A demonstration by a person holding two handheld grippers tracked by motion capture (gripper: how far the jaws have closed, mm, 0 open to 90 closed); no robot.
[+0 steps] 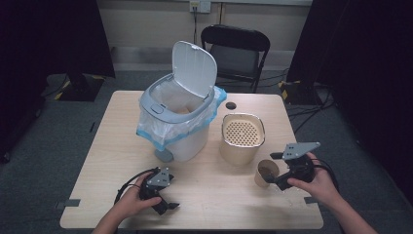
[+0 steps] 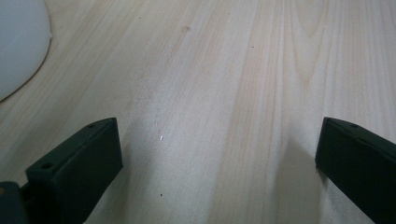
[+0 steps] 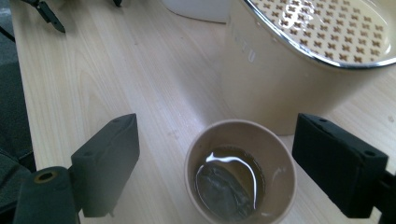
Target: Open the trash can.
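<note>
So the paper cup [image 3: 238, 175] (some dark liquid at the bottom) sits upright near the table's [image 1: 122, 161] right front, just beside the beige strainer pot [image 1: 242, 138]. The right gripper [image 3: 217, 163] has its jaws wide apart either side of the cup, not pressing it. The left gripper [image 2: 219, 163] gapes over bare wood, near the white bin [image 1: 178, 117].

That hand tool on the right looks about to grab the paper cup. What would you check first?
1. Brown paper cup upright: ok.
2. Cup between the right tool's open jaws: ok; pads not yet touching.
3. Liquid in the cup, so keep it level: ok for now.
4. Room beside the cream perforated-top container: cannot tell; it stands close behind.
5. White pedal bin's lid raised: ok.
6. Left tool open, holding nothing: ok.
</note>
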